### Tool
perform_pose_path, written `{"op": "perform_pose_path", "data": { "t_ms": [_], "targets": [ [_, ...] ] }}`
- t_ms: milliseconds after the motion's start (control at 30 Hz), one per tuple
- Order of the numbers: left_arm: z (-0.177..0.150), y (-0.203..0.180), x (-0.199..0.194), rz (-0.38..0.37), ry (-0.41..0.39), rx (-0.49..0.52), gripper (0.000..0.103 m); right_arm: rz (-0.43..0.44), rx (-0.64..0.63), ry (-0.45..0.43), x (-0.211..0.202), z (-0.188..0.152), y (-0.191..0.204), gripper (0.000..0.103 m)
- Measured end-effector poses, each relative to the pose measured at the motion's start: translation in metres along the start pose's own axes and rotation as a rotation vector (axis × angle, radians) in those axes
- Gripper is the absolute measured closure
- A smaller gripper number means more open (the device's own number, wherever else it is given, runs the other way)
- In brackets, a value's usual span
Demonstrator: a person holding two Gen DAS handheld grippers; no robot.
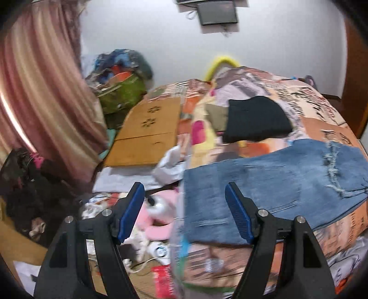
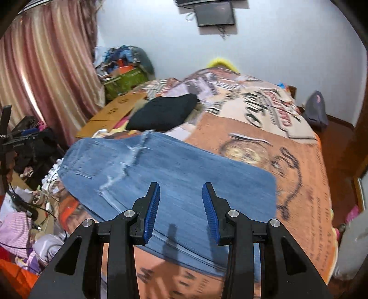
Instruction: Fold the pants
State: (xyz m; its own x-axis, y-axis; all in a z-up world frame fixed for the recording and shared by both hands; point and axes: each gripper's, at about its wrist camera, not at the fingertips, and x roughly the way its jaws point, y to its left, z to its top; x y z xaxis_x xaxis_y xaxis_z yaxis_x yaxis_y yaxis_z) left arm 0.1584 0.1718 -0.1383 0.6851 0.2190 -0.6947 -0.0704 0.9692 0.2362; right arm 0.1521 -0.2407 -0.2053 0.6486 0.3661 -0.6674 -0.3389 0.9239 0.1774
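We have the jeans [image 2: 174, 174] lying flat on the bed [image 2: 299, 174], seemingly already doubled, so the edges are easy to reach. Our left tongs [image 1: 185, 212] hover spread above the near end by the bed's edge; our right tongs [image 2: 180, 210] hang spread over the middle, gripping nothing, probably ready to pinch.

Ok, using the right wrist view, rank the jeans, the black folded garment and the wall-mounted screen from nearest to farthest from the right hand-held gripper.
1. The jeans, spread on the bedspread directly beneath and ahead of the open right hand-held gripper.
2. The black folded garment, beyond the jeans, ahead and slightly left on the bed.
3. The wall-mounted screen, high on the far wall past the bed.
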Motion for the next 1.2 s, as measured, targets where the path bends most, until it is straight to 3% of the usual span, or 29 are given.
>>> {"op": "perform_pose_path", "data": {
  "t_ms": [133, 233, 400, 700, 900, 1033, 1200],
  "targets": [
    [-0.016, 0.03, 0.003, 0.042, 0.045, 0.01, 0.03, 0.021, -0.012, -0.001, 0.012, 0.006, 0.018, 0.068],
    [-0.031, 0.043, 0.012, 0.017, 0.077, -0.006, 0.03, 0.036, -0.02, -0.002, 0.021, 0.012, 0.032, 0.068],
    [-0.06, 0.043, 0.04, -0.132, 0.132, -0.117, 0.03, 0.057, -0.031, 0.004, 0.032, 0.017, 0.051, 0.068],
    [-0.095, -0.019, 0.088, -0.403, 0.243, -0.189, 0.03, 0.039, -0.06, 0.026, 0.043, 0.019, 0.067, 0.068],
    [-0.106, -0.036, 0.115, -0.491, 0.307, -0.278, 0.03, 0.021, -0.064, 0.039, 0.05, 0.018, 0.068, 0.065],
    [-0.106, -0.037, 0.123, -0.514, 0.294, -0.325, 0.03, -0.001, -0.067, 0.068, 0.059, 0.013, 0.068, 0.065],
    [-0.105, -0.033, 0.138, -0.555, 0.293, -0.41, 0.022, -0.018, -0.053, 0.12, 0.073, 0.004, 0.063, 0.065]
  ]
}}
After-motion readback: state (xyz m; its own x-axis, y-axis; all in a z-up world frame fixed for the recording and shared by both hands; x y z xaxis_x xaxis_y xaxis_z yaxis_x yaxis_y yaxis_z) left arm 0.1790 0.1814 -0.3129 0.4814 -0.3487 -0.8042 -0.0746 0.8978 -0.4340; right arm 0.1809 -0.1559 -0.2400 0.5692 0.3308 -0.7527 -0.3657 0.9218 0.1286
